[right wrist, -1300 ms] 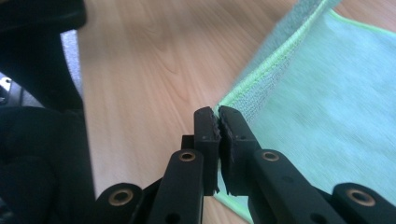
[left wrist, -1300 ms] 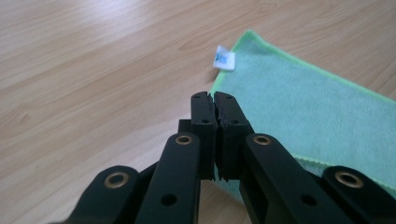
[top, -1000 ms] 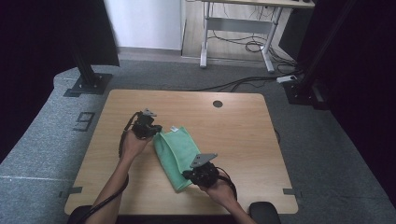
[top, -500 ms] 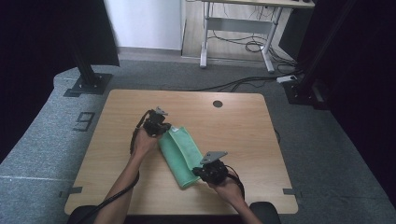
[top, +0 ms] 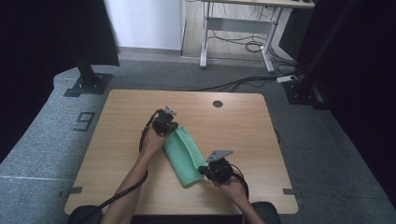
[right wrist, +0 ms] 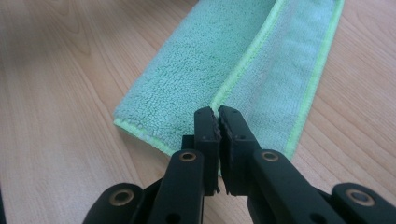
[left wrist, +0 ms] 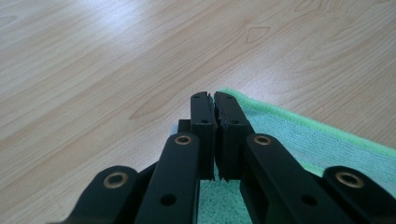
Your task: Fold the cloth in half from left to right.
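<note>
Grippers (top: pixel 169 127) (top: pixel 205 170) pinch the folded green cloth (top: pixel 185 154), lying diagonally far-left to near-right.

Overall light: even and soft on the table (top: pixel 233 121); surroundings dim.
Dark zones: high view, left and right edges fall to near black.
Brightest area: pale wall (top: pixel 144 23) at top of high view, slightly washed out.
Glare: left gripper view, a broad pale sheen on the wood at upper left.
Shadows: faint and short beside the cloth (top: pixel 184 154); none hard-edged.
Focus: high view fairly sharp but small in detail; cloth weave crisp in right gripper view.
Blur: the black jaws at the bottom of both gripper views are soft, being so near the lens; far wood is also soft.
Distortion: high view bends the table's edges and floor lines outward.
</note>
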Tool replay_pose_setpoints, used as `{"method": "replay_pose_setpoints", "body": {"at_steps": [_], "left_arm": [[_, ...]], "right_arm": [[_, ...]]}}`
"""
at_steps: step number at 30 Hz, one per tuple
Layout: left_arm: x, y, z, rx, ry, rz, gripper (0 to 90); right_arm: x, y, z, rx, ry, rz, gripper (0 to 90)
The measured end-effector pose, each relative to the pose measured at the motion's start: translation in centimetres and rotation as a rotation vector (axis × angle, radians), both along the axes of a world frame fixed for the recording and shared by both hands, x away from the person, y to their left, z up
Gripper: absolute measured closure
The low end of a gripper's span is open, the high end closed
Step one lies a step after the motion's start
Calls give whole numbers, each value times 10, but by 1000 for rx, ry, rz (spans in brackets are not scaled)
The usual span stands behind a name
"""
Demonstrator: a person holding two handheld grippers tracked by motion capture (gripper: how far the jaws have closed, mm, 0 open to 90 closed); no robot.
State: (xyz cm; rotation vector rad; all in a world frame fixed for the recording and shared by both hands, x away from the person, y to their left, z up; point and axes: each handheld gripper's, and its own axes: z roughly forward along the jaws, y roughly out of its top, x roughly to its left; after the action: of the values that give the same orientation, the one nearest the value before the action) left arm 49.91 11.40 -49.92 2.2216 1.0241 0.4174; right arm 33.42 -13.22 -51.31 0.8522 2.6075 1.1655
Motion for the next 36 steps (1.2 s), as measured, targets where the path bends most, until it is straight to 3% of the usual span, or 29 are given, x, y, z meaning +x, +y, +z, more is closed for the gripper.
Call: {"method": "replay_pose_setpoints", "body": {"at_steps": [17,23,26,30,34,35,36], "left_arm": [[11,-13,-15,10,-10,17,819],[11,-13,-11,-15,-59,40,552],[10,-12,-6,-28,-78,41,508],[8,-10,5,-59,-81,35,415],[1,-8,11,-57,-88,24,317],[-3,-6,12,-75,-72,20,272],[-3,-6,12,-75,-72,20,254]], "right_arm": [[8,-4,-10,-23,21,-35,851],[8,-9,-8,-22,5,-52,807],[8,-11,-6,-19,0,-62,772],[10,-19,1,2,-25,-98,661],[14,-27,7,10,-39,-132,547],[17,-29,8,3,-46,-146,484],[17,-29,8,3,-46,-146,484]]}}
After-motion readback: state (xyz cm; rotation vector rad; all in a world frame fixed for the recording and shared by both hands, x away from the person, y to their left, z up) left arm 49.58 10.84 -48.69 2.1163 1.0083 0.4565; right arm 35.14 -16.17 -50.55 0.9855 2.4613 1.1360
